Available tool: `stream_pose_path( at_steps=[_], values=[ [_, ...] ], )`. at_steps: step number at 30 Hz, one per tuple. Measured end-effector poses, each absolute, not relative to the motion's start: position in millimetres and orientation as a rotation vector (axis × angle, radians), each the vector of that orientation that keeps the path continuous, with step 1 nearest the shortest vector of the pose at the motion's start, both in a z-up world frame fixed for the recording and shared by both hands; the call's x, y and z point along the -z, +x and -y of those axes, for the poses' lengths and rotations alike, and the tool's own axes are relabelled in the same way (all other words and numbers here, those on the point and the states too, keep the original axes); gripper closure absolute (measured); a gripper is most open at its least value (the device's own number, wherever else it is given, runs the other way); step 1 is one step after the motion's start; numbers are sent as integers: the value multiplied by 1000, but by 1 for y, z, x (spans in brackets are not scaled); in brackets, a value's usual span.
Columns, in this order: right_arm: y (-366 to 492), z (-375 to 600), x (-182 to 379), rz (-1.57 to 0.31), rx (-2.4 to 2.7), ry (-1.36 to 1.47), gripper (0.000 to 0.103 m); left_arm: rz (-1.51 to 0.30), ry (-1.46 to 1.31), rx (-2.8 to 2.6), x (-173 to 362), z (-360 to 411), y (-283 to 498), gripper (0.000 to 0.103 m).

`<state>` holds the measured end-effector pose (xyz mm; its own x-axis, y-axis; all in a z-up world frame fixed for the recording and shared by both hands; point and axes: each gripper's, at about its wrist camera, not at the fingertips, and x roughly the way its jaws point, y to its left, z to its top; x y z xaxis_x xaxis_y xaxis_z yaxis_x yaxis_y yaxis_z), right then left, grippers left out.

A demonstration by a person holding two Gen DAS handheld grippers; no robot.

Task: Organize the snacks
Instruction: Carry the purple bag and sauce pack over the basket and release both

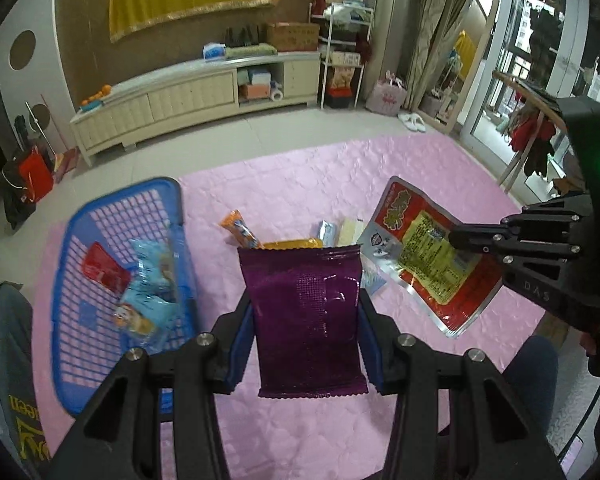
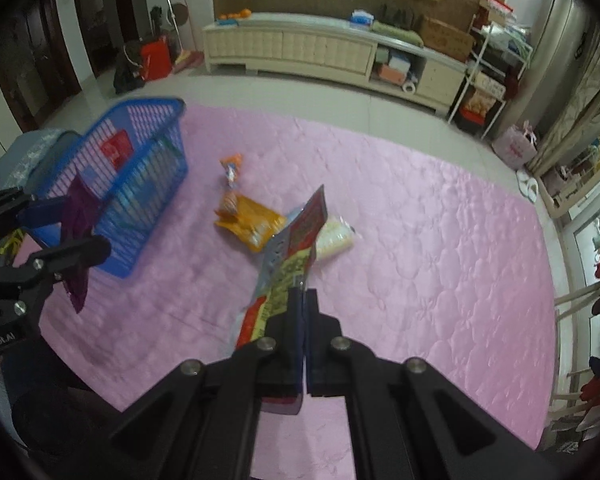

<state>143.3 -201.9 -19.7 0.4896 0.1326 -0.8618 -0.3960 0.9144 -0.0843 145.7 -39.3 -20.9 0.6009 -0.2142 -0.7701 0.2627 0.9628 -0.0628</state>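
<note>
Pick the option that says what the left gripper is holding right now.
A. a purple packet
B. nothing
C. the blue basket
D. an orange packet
A: in the left wrist view the left gripper has its fingers pressed on both sides of the purple packet, held up off the pink mat.

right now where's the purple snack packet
The purple packet is off the pink mat, held upright between the left gripper jaws, just right of the blue basket in the left wrist view.
</note>
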Motion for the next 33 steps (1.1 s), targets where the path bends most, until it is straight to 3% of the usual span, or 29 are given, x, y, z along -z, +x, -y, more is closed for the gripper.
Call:
stream_pose_path(
  at_steps=[13,33],
  values=[
    [142,118,-28,-891,-475,-260,100,-834,76,226,-14,-30,131,59],
    [199,18,18,-955,-563,-313,100,-897,34,116,27,-117,184,59]
  ],
)
